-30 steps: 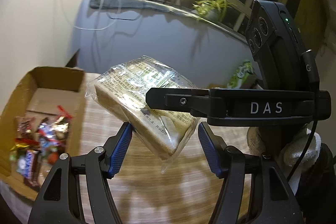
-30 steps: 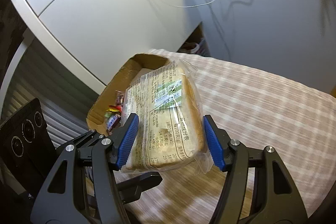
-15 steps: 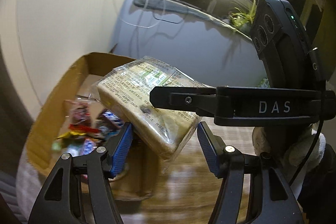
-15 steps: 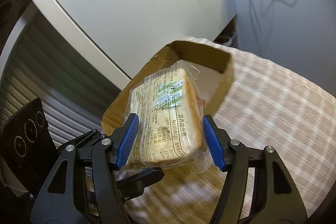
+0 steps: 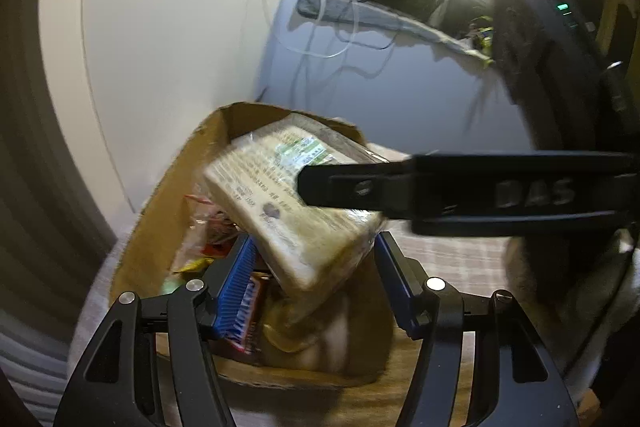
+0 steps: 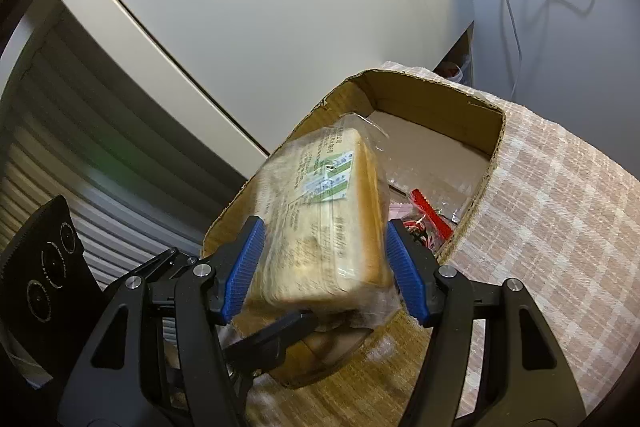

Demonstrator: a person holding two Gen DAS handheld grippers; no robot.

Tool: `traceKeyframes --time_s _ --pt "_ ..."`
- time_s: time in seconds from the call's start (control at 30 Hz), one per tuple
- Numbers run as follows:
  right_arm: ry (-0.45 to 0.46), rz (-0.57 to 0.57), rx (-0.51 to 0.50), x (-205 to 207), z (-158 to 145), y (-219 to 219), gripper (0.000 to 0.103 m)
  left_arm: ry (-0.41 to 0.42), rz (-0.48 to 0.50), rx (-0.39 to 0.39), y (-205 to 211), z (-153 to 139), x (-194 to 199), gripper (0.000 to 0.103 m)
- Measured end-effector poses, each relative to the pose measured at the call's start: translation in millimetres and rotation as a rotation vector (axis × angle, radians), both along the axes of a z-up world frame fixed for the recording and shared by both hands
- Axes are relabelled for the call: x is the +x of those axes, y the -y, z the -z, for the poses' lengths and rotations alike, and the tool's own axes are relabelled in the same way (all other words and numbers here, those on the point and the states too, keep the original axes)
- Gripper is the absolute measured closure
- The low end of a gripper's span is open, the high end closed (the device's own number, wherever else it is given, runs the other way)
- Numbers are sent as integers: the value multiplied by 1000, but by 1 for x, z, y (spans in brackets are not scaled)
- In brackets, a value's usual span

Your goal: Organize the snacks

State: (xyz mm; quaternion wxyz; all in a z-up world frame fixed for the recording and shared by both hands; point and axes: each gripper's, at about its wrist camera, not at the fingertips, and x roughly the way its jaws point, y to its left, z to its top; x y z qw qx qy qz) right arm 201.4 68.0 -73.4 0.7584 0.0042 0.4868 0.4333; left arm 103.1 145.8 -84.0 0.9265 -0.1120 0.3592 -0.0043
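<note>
Bread pack held above the box, not yet released.
The pack is clamped between the pads of the right gripper; the left gripper is spread wide below it, gripping nothing. Candy is already lying in the box; lowering and release are judged to remain.

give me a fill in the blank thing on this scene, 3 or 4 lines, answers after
1. The wrapped bread loaf is clamped between the blue pads of the ____ gripper.
2. The loaf hangs over an open ____ box that has snack packets inside.
3. The left gripper holds nothing; its jaws are ____.
4. The box sits on a ____-patterned tablecloth.

Missing words: right; cardboard; open; checked
</note>
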Motion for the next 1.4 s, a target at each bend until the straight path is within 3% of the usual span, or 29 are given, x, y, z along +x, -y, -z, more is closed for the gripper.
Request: traceKeyframes --time_s 0.17,0.57,0.77,1.17,1.4 --pt "3 15 7 1 -7 3 38 -28 -47 -9 -13 8 4 47" --pt "50 17 -16 -10 -14 14 38 -13 -39 -16 -13 1 -5 46" --pt "88 30 -10 -23 -23 22 38 4 -39 14 -4 -6 -18 35" --pt "290 121 -31 -72 -37 51 15 43 -69 48 5 -16 -57 26" --pt "398 167 -96 -107 -34 69 13 46 -113 54 5 -19 -76 26"
